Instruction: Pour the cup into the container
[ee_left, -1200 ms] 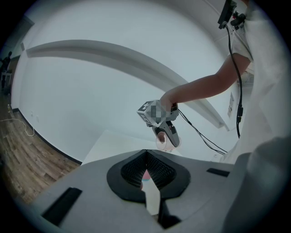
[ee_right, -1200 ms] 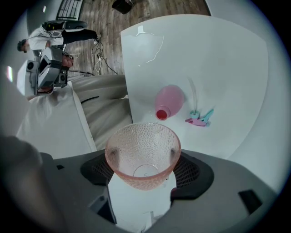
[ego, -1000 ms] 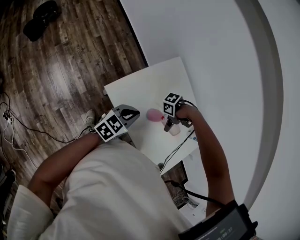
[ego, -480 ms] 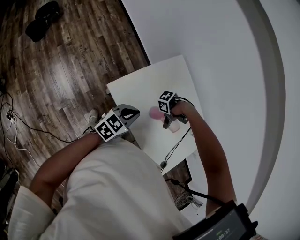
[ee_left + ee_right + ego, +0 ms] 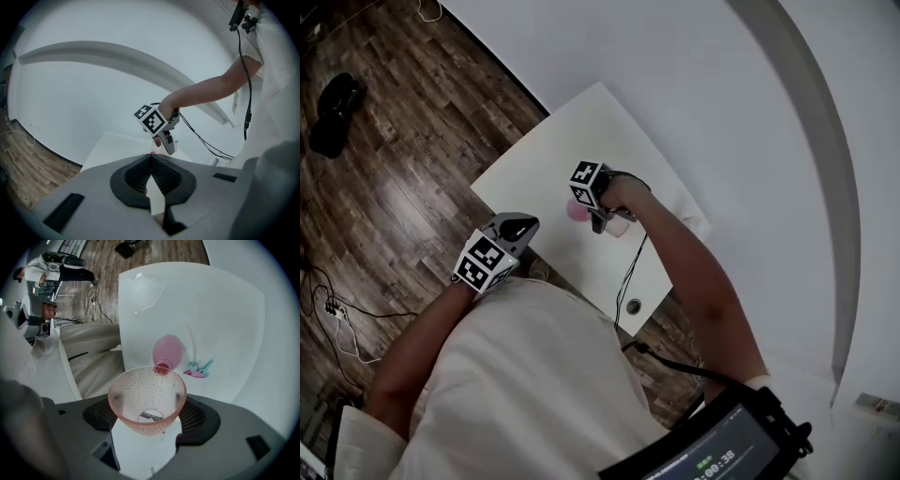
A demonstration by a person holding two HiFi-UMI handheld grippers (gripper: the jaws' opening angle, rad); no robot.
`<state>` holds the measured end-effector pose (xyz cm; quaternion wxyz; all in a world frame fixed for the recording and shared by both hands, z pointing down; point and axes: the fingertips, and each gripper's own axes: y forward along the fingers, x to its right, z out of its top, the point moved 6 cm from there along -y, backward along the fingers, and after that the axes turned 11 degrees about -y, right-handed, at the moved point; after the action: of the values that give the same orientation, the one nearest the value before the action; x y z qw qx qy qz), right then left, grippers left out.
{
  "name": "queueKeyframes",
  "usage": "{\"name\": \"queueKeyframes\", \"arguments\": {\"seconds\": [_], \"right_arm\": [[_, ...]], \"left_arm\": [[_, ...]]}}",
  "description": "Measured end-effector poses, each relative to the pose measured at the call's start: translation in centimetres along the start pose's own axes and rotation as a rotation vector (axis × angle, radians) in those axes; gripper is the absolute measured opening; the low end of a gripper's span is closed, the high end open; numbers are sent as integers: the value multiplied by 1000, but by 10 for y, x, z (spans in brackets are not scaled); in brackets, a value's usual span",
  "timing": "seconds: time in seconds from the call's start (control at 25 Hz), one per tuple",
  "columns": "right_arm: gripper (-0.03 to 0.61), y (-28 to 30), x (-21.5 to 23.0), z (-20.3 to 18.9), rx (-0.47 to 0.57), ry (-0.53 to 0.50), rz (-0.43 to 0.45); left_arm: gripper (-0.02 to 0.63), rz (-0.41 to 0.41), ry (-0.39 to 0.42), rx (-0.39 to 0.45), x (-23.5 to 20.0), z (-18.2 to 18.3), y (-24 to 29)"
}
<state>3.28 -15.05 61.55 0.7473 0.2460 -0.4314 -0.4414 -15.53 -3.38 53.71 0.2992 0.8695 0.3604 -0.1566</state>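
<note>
My right gripper (image 5: 147, 420) is shut on a pink, dimpled, see-through cup (image 5: 146, 397), which is tilted with its rim toward a pink container (image 5: 168, 351) on the white table (image 5: 220, 310). In the right gripper view the rim overlaps the container's near edge, and a small red spot shows there. The head view shows the right gripper (image 5: 602, 221) and the cup (image 5: 620, 227) just right of the container (image 5: 577, 212). My left gripper (image 5: 151, 177) is shut and empty, and it hangs near the table's front edge (image 5: 517, 228).
Small pink and teal pieces (image 5: 199, 370) lie on the table right of the container. A cable (image 5: 630, 272) trails from the right gripper past a round hole (image 5: 633, 306) in the tabletop. A white wall stands behind the table and wooden floor (image 5: 384, 169) lies to the left.
The head view has swung, so the table sits further left and higher. The right gripper has tipped the cup a little more beside the container. The left gripper stays shut and still.
</note>
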Motion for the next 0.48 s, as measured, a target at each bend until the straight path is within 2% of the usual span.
{"name": "queueKeyframes", "arguments": {"seconds": [0.24, 0.48], "right_arm": [[373, 1, -10, -22, 200, 9, -36], [373, -10, -29, -41, 497, 40, -72]], "left_arm": [[11, 29, 13, 3, -4, 14, 5], [11, 63, -6, 34, -3, 32, 5]]}}
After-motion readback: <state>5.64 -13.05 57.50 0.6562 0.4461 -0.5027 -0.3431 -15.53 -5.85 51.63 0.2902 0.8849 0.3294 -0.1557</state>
